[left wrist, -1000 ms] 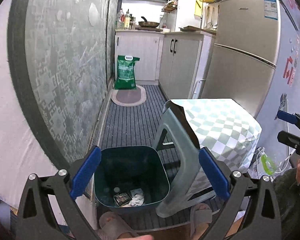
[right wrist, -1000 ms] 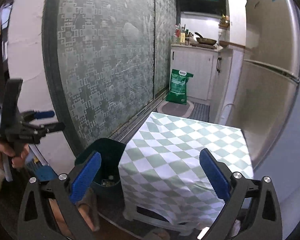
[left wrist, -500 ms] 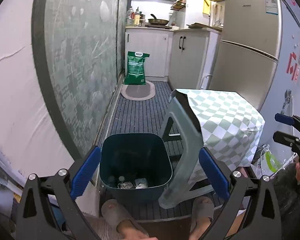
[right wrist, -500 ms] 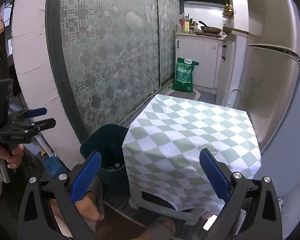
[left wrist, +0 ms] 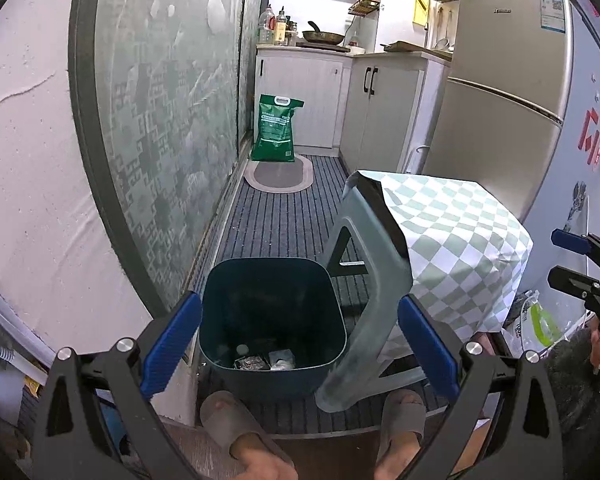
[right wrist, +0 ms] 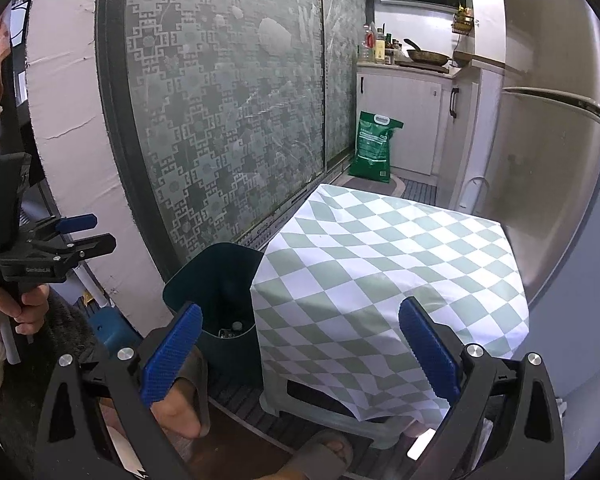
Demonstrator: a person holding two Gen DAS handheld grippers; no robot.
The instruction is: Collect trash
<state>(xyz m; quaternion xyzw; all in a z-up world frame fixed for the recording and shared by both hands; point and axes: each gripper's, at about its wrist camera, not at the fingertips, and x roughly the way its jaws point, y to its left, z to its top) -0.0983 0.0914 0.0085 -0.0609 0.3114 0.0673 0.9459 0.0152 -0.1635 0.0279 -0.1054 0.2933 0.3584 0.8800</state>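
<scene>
A dark teal trash bin (left wrist: 272,316) stands on the floor beside a stool; it also shows in the right wrist view (right wrist: 216,276). Several pieces of trash (left wrist: 266,360) lie at its bottom. My left gripper (left wrist: 298,340) is open and empty, held above the bin. My right gripper (right wrist: 298,354) is open and empty, held above the stool's checkered cloth (right wrist: 384,280). The right gripper also shows at the right edge of the left wrist view (left wrist: 580,264), and the left gripper shows at the left of the right wrist view (right wrist: 72,236).
A grey plastic stool (left wrist: 364,312) under the green-and-white cloth (left wrist: 456,240) stands right of the bin. A patterned glass sliding door (left wrist: 168,112) is on the left, a fridge (left wrist: 500,92) on the right. A green bag (left wrist: 276,128) and cabinets stand farther back. My slippered feet (left wrist: 236,420) are below.
Both grippers have risen and drawn back, so the bin and stool look farther and lower. Both stay open and empty.
</scene>
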